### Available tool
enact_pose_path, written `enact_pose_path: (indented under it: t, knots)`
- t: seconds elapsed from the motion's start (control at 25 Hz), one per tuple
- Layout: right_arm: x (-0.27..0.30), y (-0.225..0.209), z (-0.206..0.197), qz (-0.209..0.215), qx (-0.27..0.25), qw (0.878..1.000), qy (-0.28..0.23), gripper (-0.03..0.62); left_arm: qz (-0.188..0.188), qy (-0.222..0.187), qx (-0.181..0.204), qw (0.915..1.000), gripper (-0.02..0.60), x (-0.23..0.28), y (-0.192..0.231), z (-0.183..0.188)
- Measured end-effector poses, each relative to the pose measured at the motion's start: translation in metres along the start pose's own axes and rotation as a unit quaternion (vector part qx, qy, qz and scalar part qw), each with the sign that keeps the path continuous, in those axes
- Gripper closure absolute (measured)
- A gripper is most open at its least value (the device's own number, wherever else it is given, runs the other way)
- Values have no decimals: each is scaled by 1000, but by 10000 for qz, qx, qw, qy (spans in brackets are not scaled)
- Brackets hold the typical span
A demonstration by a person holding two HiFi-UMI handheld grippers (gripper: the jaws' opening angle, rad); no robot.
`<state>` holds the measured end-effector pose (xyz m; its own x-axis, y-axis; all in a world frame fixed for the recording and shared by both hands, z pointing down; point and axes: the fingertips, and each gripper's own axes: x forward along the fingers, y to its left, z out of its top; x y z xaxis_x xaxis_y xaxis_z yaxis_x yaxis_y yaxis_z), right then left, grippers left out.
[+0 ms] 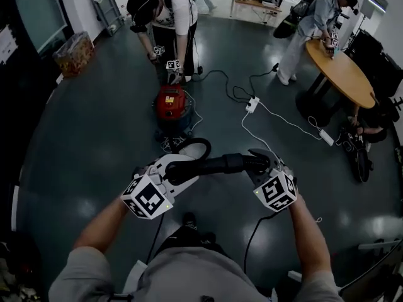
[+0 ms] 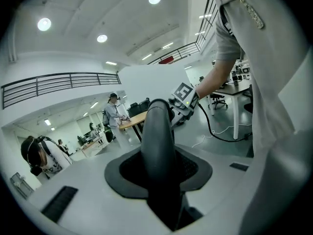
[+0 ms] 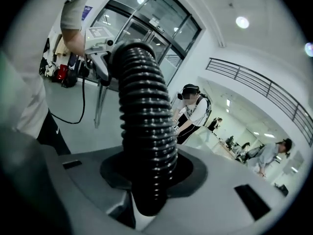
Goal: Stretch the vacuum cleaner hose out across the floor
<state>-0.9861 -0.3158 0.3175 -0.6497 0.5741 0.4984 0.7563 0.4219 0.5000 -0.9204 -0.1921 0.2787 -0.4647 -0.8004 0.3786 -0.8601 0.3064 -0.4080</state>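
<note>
The black vacuum hose hangs level between my two grippers, above the dark floor. My left gripper is shut on its smooth curved tube end, which stands up out of the jaws in the left gripper view. My right gripper is shut on the ribbed part of the hose, which rises between its jaws. Behind the left gripper a loop of hose drops toward the red vacuum cleaner standing on the floor further ahead.
A person with marker-cube grippers stands right behind the vacuum. A white power strip and cables lie on the floor to the right. A round wooden table with another person stands far right. A black cable runs by my feet.
</note>
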Motion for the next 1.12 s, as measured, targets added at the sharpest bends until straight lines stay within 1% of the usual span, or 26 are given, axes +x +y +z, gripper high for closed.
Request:
enact_pose_path:
  t: [0.16,0.28,0.4,0.48,0.56,0.64,0.76,0.84,1.0,1.04,1.12]
  knots:
    - [-53,16,-7,-395,505,9977,212,465,-348,100,499,9981,446,16,-10,12]
    - [-84,31,-7,-766,963,9914,453,465,-518,3,872,9948,446,28,-13,17]
    - [-108,39,-1,-1259,1405,9794,719,467,-739,-237,1185,9899,448,34,-10,29]
    - [-123,56,4,-1569,1798,9672,876,468,-960,-393,1389,9848,448,36,-14,34]
    - [-135,77,8,-1887,2251,9502,1046,468,-1235,-580,1569,9782,448,38,-22,36]
    - [-145,100,14,-2228,2637,9305,1226,468,-1545,-780,1692,9703,446,40,-32,34]
    - [-156,131,27,-2690,3052,9012,1496,470,-1987,-1055,1775,9581,446,41,-48,30]
    - [-165,150,34,-2975,3279,8805,1693,470,-2270,-1212,1765,9501,446,42,-64,29]
    - [-195,194,45,-3507,3822,8291,2087,471,-2944,-1452,1625,9305,446,43,-114,33]
    - [-200,203,47,-3600,3935,8186,2130,471,-3064,-1450,1567,9276,446,44,-126,31]
    - [-210,223,47,-3745,4127,8013,2176,471,-3230,-1409,1419,9250,446,45,-153,26]
